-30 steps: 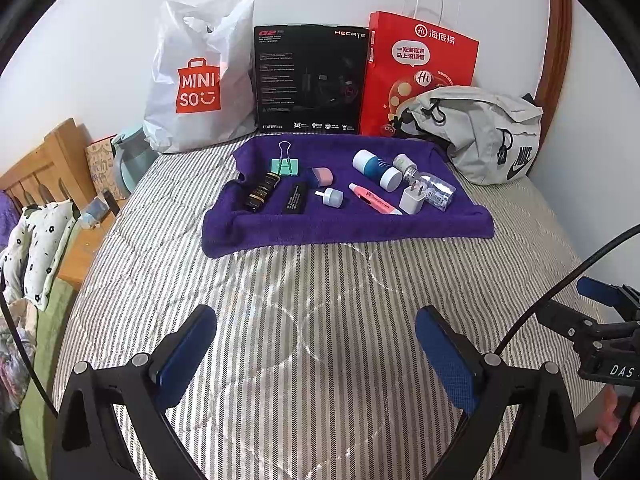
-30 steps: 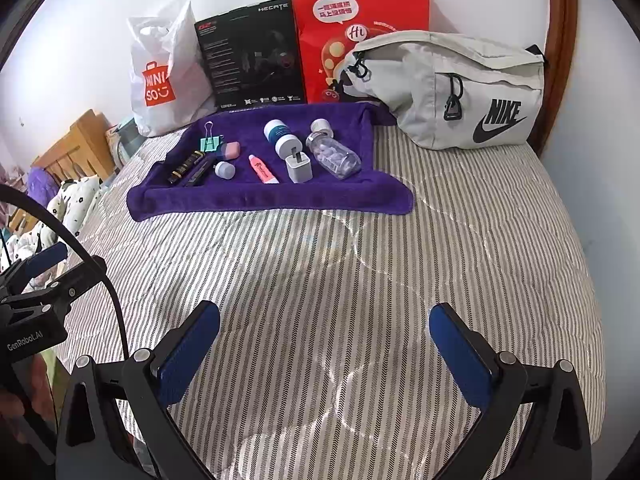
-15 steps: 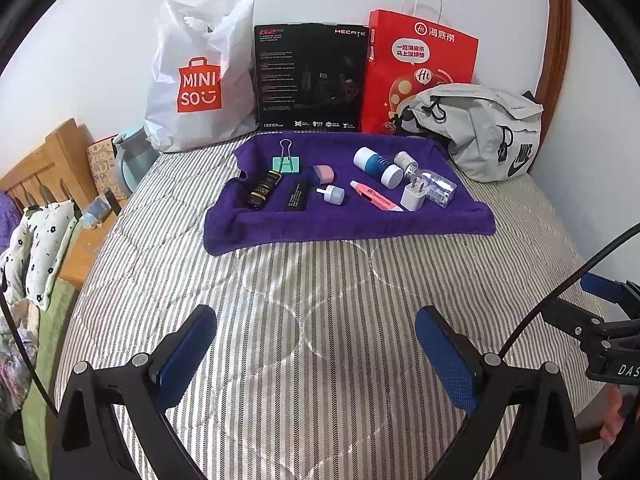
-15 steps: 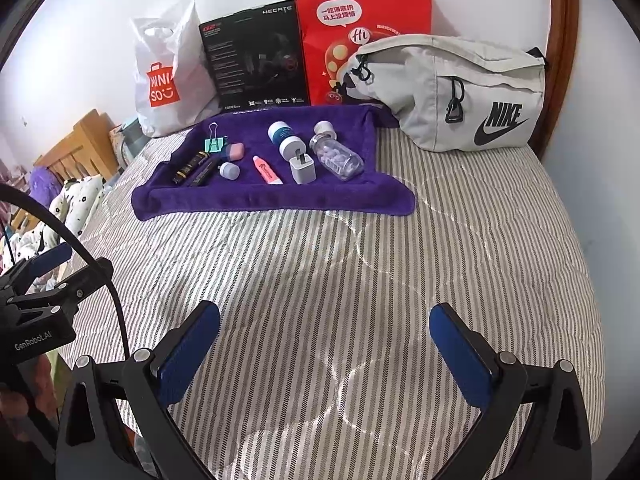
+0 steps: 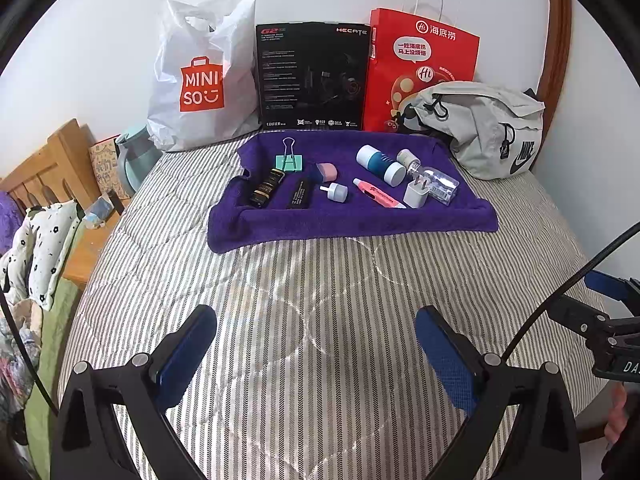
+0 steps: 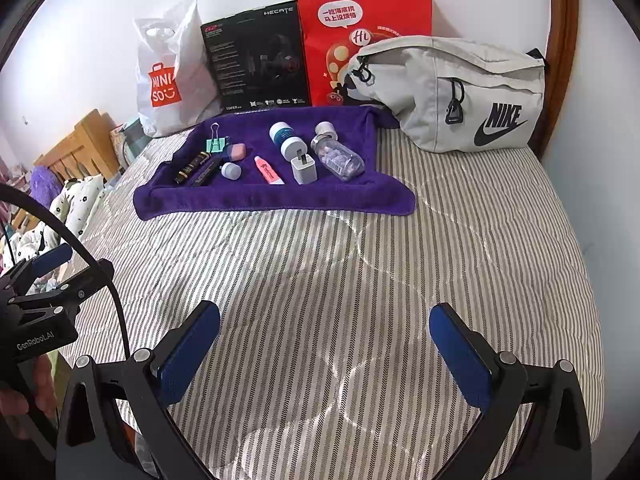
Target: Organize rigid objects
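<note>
Over the last second you eased both grippers slightly toward the purple towel [image 5: 352, 216]; none of the small items [image 5: 332, 184] on it shifted. The left gripper [image 5: 316, 356] and right gripper [image 6: 326, 354] gaped wide and empty, well short of the towel's near edge.

Left gripper [image 5: 316, 354]: jaws spread wide, nothing between the pads.
Right gripper [image 6: 326, 354]: jaws wide apart, empty, level beside the left.
</note>
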The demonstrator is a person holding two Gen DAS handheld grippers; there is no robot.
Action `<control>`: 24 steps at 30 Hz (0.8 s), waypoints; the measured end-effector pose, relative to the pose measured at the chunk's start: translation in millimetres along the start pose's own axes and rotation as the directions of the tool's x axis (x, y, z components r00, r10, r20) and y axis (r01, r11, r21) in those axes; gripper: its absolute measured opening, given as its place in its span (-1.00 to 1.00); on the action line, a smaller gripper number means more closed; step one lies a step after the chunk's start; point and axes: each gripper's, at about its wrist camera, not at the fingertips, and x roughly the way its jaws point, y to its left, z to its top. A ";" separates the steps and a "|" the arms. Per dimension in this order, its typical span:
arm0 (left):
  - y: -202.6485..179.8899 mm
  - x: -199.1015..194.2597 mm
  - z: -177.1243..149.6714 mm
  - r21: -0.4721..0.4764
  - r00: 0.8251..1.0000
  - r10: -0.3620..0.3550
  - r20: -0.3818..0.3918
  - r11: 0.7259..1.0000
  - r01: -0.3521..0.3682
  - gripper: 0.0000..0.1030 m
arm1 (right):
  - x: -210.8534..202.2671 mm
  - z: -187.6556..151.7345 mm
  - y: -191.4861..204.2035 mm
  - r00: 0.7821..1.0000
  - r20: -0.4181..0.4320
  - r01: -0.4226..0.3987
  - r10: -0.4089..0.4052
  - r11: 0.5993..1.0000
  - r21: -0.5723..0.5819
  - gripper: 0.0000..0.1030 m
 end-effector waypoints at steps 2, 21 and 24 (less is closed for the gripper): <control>-0.3 0.0 -0.1 0.000 1.000 -0.001 -0.003 1.000 0.001 0.95 | -0.6 -0.4 -0.1 1.000 0.004 0.000 0.000 1.000 0.000 1.00; 1.9 -1.8 -0.7 0.000 1.000 0.013 -0.008 1.000 -0.013 0.95 | -1.1 -0.8 -0.9 1.000 0.003 0.003 -0.003 1.000 0.004 1.00; 0.9 -1.4 -0.7 -0.001 1.000 0.012 -0.010 1.000 -0.013 0.95 | -1.2 -0.8 0.7 1.000 0.002 0.001 -0.001 1.000 -0.001 1.00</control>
